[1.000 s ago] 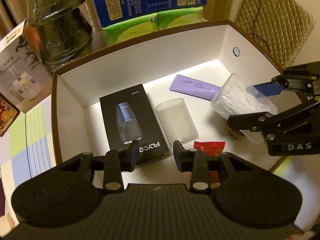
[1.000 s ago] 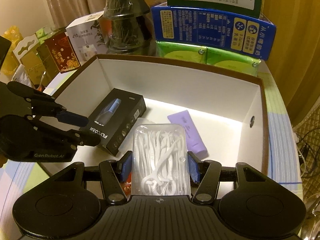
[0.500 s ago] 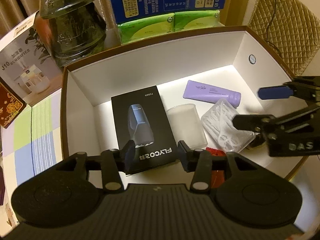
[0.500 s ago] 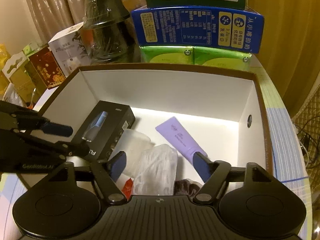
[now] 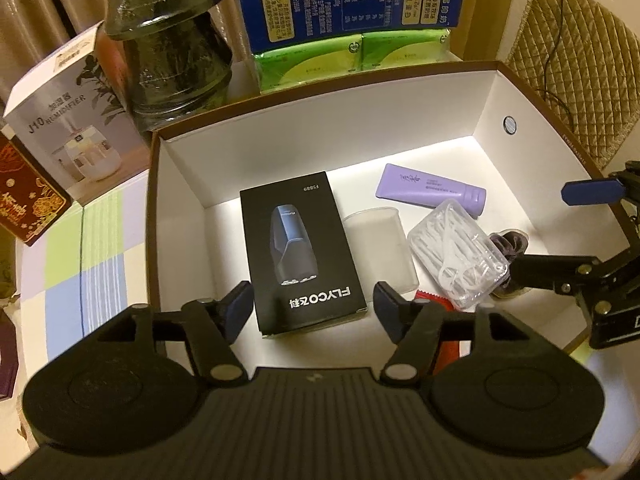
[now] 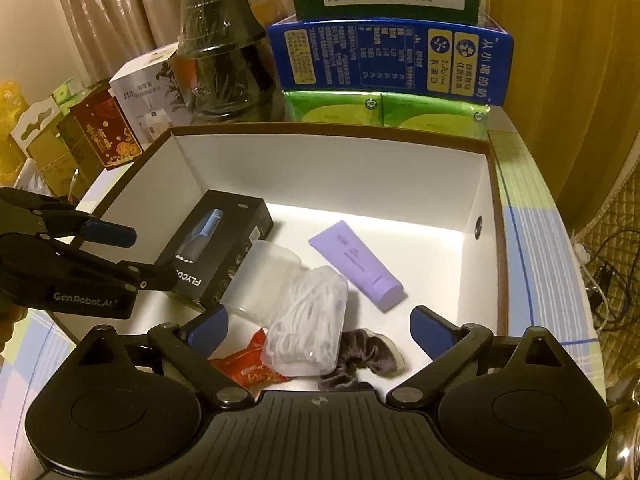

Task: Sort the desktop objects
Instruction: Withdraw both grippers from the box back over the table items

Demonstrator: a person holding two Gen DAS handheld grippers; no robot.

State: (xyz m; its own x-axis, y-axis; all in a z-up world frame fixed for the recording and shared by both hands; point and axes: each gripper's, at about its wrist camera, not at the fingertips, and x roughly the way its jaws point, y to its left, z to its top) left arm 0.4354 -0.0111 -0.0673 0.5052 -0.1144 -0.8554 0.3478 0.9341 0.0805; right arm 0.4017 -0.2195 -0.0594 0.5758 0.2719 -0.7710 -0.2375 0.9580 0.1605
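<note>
A white open box holds a black FLYCO carton, a frosted plastic cup, a purple tube, a clear floss-pick case, a red packet and a dark purple scrunchie. My left gripper is open and empty above the box's near edge. My right gripper is open and empty over the floss-pick case, which lies tilted on the scrunchie.
Behind the box stand a blue carton on green tissue packs, a dark wrapped pot, a white humidifier box and a red box. A quilted chair back is at the right.
My right gripper opened and let go of the floss-pick case, which now lies in the box. Both grippers have drawn back and risen; the left one opened wider.
</note>
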